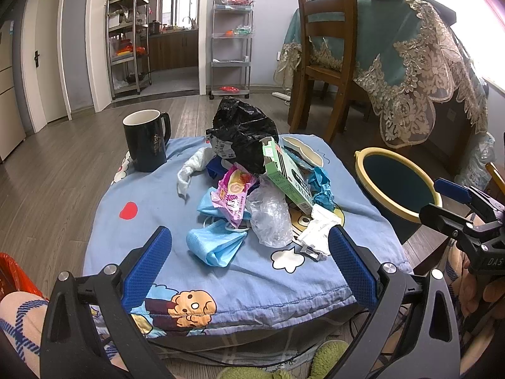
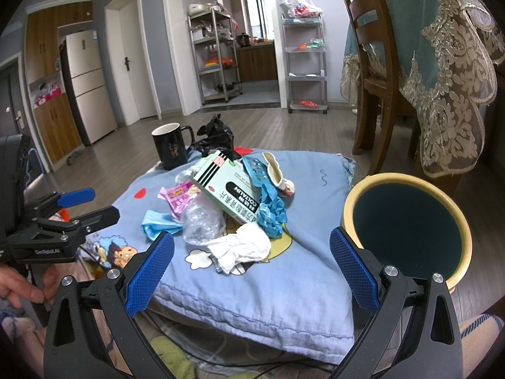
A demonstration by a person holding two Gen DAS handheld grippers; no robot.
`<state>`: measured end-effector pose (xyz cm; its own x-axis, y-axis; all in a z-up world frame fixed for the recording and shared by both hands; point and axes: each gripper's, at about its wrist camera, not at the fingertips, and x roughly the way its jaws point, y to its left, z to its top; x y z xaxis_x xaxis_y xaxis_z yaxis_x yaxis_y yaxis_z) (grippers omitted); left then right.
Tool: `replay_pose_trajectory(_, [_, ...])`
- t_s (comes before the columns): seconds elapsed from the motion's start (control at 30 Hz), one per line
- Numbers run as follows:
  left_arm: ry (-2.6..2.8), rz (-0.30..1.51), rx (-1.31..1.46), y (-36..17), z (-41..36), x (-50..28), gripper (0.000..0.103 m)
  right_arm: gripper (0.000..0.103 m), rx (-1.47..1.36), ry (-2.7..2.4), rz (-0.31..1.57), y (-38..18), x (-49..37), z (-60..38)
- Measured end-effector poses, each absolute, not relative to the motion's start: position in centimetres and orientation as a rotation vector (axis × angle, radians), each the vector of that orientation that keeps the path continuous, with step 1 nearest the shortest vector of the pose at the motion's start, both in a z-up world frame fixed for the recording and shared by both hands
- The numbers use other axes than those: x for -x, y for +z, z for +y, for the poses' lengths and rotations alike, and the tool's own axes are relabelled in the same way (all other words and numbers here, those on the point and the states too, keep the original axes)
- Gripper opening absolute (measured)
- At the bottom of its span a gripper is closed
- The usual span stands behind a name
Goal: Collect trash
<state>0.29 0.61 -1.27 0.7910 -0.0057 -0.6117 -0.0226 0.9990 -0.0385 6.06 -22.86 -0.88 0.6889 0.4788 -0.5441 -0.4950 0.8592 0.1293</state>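
Left gripper (image 1: 249, 263) and right gripper (image 2: 251, 267) both spread wide, grasping nothing; trash pile (image 1: 252, 186) beside bin (image 2: 407, 224)

left wrist: low, facing cushion (image 1: 157, 246) | right wrist: likewise (shared)

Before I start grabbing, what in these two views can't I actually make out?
- Trash bin: its inside is dark in both views, so the contents are unreadable.
- Black bag: its lower part is hidden behind the green box.
- Small metal piece: mostly under the white tissue; identity unclear.
- Blue face mask: partly covered by the clear plastic.
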Motion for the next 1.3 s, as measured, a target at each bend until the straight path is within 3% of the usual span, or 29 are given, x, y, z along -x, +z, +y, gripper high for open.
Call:
replay_pose_trajectory(0.87, [-0.096,0.765,0.115,-1.9,0.4,-3.3,0.097,0.098,0.063,0.571,0.661,-1.9,-6.6,-22.2])
replay_pose_trajectory(1.3, [-0.018,0.747,0.236,1.6,3.7,-16.0,0.097,0.098,0.038,0.558,0.703,-2.2,-7.6,-22.0])
